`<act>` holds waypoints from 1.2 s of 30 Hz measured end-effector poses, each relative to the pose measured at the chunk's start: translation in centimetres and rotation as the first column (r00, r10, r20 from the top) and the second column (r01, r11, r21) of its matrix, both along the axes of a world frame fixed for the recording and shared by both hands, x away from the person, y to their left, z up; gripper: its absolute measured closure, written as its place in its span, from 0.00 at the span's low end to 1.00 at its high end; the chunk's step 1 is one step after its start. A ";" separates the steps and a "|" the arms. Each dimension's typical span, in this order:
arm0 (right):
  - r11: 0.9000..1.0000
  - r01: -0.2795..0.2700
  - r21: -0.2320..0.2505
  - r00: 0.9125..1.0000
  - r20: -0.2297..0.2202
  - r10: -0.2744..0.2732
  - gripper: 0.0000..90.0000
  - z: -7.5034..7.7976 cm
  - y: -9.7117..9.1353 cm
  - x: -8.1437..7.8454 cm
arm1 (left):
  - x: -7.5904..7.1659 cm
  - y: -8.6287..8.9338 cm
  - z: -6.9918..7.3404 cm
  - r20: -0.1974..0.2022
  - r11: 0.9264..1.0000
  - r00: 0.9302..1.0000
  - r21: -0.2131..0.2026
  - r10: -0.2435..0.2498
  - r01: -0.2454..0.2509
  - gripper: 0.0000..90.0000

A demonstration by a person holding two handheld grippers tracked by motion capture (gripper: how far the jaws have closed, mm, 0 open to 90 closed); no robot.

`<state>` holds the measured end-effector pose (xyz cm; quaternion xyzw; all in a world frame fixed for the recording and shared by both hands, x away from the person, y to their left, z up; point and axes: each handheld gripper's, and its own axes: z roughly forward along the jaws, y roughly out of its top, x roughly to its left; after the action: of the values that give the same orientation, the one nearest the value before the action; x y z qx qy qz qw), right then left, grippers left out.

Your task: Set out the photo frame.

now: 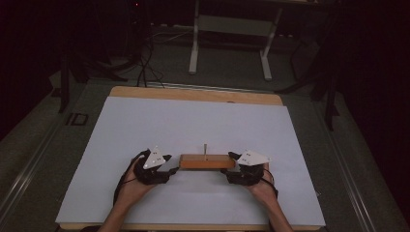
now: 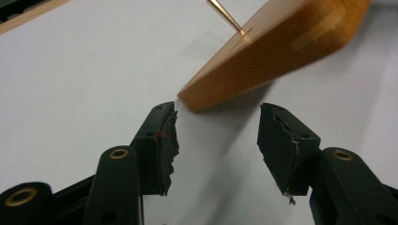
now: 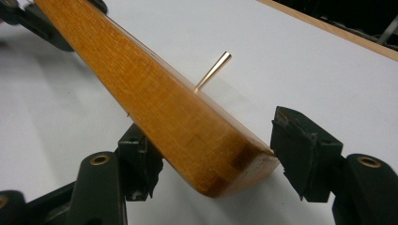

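Here the white table point(image 1: 145, 125) bears one wooden block point(image 1: 207, 161) near its front edge, lying level between the two grippers, with a thin brass pin point(image 1: 205, 149) standing up from its top.

The right gripper point(image 1: 238, 163) has the block's end between its jaws; in its own view one pad touches the wood on one side, while the other stands a little clear of it (so I judge this a loose straddle, not a firm grip). The left gripper point(image 1: 169, 164) is wide open, its jaws empty and the block's corner just ahead of them.

The risks, as I see them: with one end loosely held, a lift could let the block pivot or slip out. A careless left approach could shove the block sideways. Either jaw could catch and bend the pin.
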<state>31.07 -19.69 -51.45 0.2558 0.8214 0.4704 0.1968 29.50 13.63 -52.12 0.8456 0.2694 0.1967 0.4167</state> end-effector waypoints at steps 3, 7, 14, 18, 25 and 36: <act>1.000 0.001 0.000 1.000 -0.001 -0.001 0.40 0.0 0.0 0.0 | 0.1 -0.7 -0.1 0.001 1.000 1.000 0.009 -0.015 0.015 0.53; 1.000 0.001 0.002 1.000 -0.002 -0.001 0.40 0.0 0.0 0.0 | 0.3 -1.3 0.0 0.011 1.000 1.000 0.004 -0.018 0.018 0.53; 1.000 0.000 0.004 1.000 -0.006 0.000 0.40 0.0 0.1 0.1 | 0.9 -2.2 -0.3 0.020 1.000 1.000 0.002 -0.017 0.017 0.55; 1.000 -0.002 0.008 1.000 -0.007 0.002 0.40 0.1 0.0 0.2 | 1.4 -2.3 -0.2 0.006 0.999 1.000 -0.024 -0.024 0.024 0.56; 1.000 -0.001 0.026 1.000 -0.009 0.001 0.41 0.2 0.0 0.4 | 2.2 -2.2 -0.2 0.003 0.998 1.000 -0.052 -0.021 0.021 0.56; 0.999 -0.028 0.036 1.000 -0.014 0.028 0.46 0.3 0.0 0.9 | 3.5 -2.6 -0.6 -0.001 0.998 1.000 -0.056 -0.020 0.020 0.53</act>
<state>31.93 -19.67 -51.15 0.2511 0.8176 0.4860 0.1796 33.05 11.05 -52.68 0.8363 0.2666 0.1843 0.4422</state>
